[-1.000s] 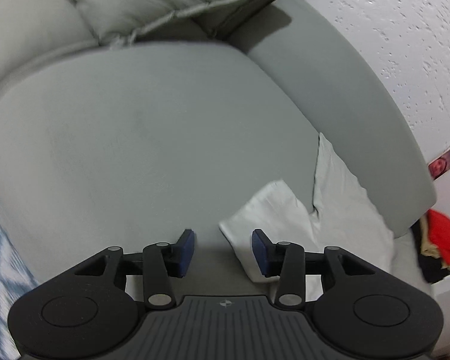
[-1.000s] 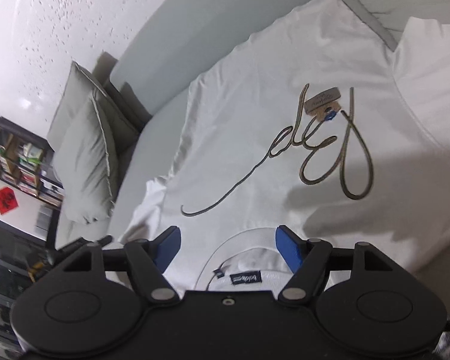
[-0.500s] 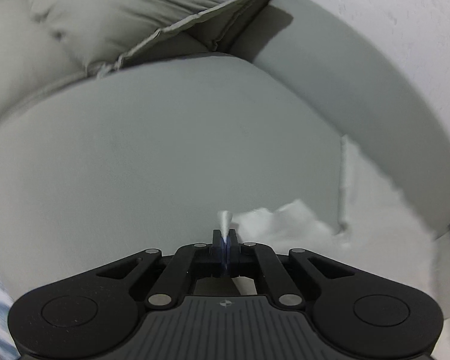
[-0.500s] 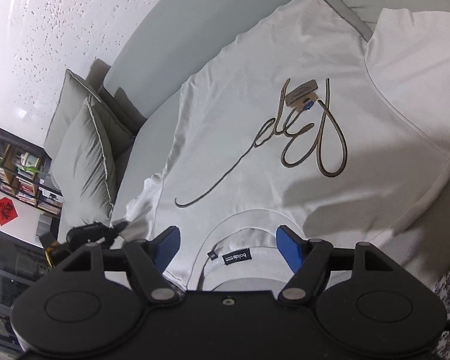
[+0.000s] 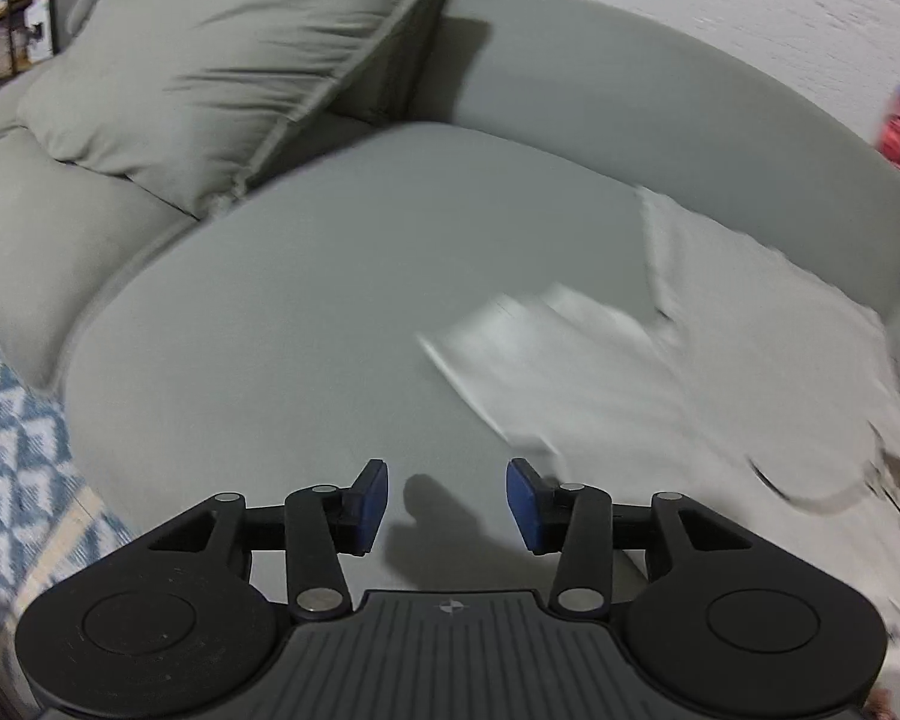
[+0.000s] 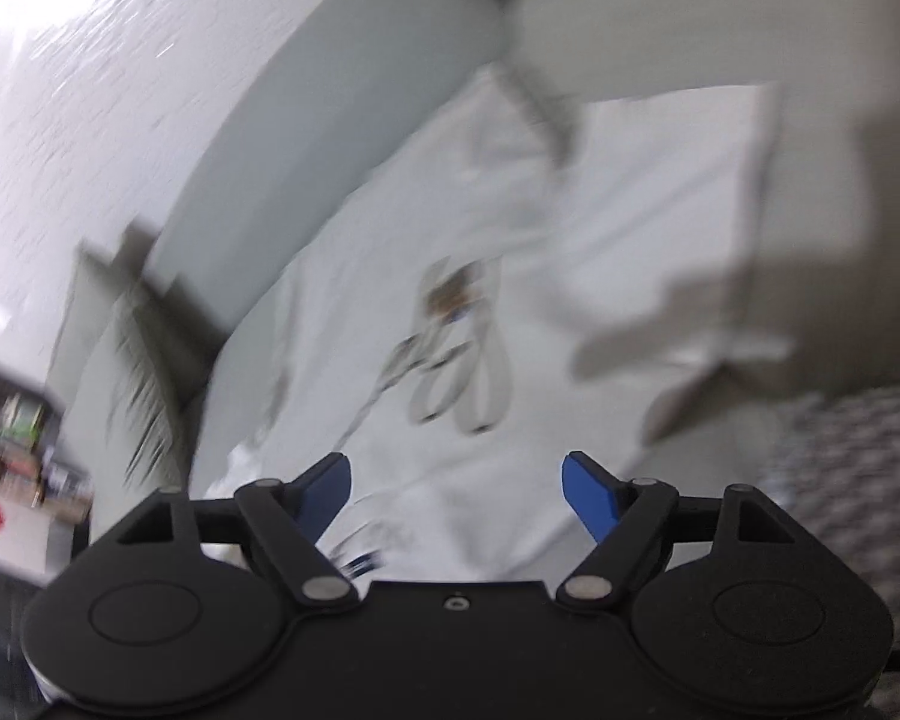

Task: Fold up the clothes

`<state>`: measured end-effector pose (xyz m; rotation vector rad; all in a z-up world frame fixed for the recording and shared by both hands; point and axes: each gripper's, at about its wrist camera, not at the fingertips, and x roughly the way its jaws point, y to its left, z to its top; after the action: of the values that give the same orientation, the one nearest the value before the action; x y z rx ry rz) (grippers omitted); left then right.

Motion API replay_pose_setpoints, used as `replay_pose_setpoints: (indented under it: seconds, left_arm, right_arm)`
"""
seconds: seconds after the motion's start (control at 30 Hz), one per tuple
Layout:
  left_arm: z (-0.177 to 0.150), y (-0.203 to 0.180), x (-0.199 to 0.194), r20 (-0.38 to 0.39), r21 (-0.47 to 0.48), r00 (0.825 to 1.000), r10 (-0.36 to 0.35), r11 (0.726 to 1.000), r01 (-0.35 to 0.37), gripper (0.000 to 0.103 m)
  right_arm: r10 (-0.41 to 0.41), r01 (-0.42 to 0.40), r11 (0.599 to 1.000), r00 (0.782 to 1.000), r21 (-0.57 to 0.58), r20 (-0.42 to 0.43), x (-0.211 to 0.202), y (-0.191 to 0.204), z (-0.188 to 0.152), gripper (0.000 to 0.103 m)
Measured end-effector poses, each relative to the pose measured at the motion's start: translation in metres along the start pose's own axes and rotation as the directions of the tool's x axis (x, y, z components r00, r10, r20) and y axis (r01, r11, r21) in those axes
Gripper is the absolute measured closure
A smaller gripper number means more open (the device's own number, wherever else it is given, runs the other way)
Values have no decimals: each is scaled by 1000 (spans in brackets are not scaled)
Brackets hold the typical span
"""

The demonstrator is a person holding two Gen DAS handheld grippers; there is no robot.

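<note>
A white T-shirt [image 6: 450, 312] with a dark script print [image 6: 450, 354] lies spread on the grey sofa seat [image 5: 306, 300]. In the left wrist view its sleeve [image 5: 528, 348] lies flat at the right, blurred by motion. My left gripper [image 5: 447, 507] is open and empty above the bare seat, just left of the sleeve. My right gripper [image 6: 456, 489] is open and empty above the shirt's collar end. The right wrist view is blurred.
Grey cushions [image 5: 222, 66] lean at the sofa's back left corner. The grey backrest [image 5: 660, 120] runs behind the shirt. A blue and white patterned rug [image 5: 12, 450] lies beside the sofa. A bookshelf [image 6: 12, 438] stands at the far left.
My left gripper shut on the sleeve edge half a second ago, then let go and opened; the sleeve now lies flat. Both grippers have moved, and the right view is now blurred.
</note>
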<state>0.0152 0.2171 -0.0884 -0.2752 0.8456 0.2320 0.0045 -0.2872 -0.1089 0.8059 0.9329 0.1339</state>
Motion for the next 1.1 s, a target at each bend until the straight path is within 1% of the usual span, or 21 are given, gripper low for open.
replay_pose_setpoints:
  seconds: [0.03, 0.07, 0.1, 0.13, 0.2, 0.23, 0.3, 0.37, 0.43, 0.47, 0.5, 0.53, 0.57, 0.6, 0.67, 0.73, 0.8, 0.87, 0.93, 1.03, 1.1]
  left_arm:
    - [-6, -10, -1, -11, 10, 1000, -23, 1000, 23, 61]
    - [-11, -22, 0, -21, 24, 999, -44, 999, 45, 61]
    - [-15, -35, 1, -29, 42, 998, -64, 997, 65, 60]
    - [-18, -50, 5, -35, 65, 996, -77, 995, 79, 60]
    - [-28, -85, 15, -51, 136, 996, -78, 987, 84, 59]
    - [-33, -103, 20, -59, 177, 995, -75, 981, 85, 57]
    - [-46, -138, 29, -70, 265, 995, -64, 961, 81, 52]
    - [-60, -159, 26, -81, 360, 996, -25, 932, 52, 52]
    - [-68, -166, 15, -115, 398, 993, 7, 916, 39, 52]
    - [-69, -164, 7, -151, 386, 989, -4, 920, 62, 54]
    - [-69, -162, 0, -187, 374, 982, -15, 924, 85, 57]
    - [-70, -160, -7, -211, 356, 977, -36, 928, 111, 55]
    - [-71, -155, -15, -211, 331, 975, -69, 934, 137, 53]
    - [-73, -152, -23, -203, 306, 975, -88, 940, 148, 51]
    - [-75, -147, -35, -179, 266, 978, -106, 952, 152, 51]
    - [-76, -144, -44, -164, 244, 979, -123, 956, 162, 50]
    - [-77, -146, -49, -168, 240, 981, -98, 961, 137, 48]
    - [-77, -146, -55, -168, 230, 983, -69, 967, 107, 47]
    - [-75, -145, -63, -158, 214, 985, -64, 972, 97, 47]
    - [-69, -143, -73, -131, 204, 990, -54, 976, 80, 47]
    - [-61, -140, -80, -95, 202, 994, -51, 977, 70, 48]
  right_arm:
    - [-10, 10, 1000, 1000, 4, 1, 2, -4, 0, 44]
    - [-15, 15, 1000, 1000, -4, -2, 4, -5, 1, 56]
    - [-20, 20, 1000, 1000, -13, -5, 7, -6, 1, 75]
    - [-19, 19, 999, 1000, -46, -12, 13, -3, 0, 79]
    - [-12, 8, 990, 1000, -138, -28, 27, 10, -3, 79]
    - [-17, 11, 984, 999, -177, -36, 36, 17, -6, 79]
    - [-60, 41, 971, 995, -235, -74, 54, 26, -14, 79]
    - [-98, 72, 954, 992, -291, -77, 56, 32, -26, 81]
    - [-126, 84, 941, 986, -327, -111, 46, 35, -36, 83]
    - [-132, 82, 944, 982, -319, -138, 39, 34, -39, 83]
    - [-126, 77, 951, 981, -301, -145, 31, 31, -40, 82]
    - [-114, 71, 959, 983, -276, -142, 23, 27, -41, 81]
    - [-102, 65, 966, 985, -250, -138, 14, 23, -42, 81]
    - [-91, 59, 973, 987, -225, -133, 6, 20, -42, 81]
    - [-62, 41, 982, 992, -187, -111, -11, 16, -43, 79]
    - [-19, 6, 983, 997, -186, -69, -27, 20, -44, 78]
    - [36, -44, 977, 998, -207, -43, -37, 27, -44, 78]
    - [86, -90, 968, 996, -236, -25, -46, 35, -44, 76]
    - [117, -118, 954, 993, -274, -21, -48, 43, -40, 75]
    - [169, -161, 937, 986, -309, 0, -52, 50, -32, 75]
    - [186, -174, 940, 983, -292, 11, -52, 50, -22, 75]
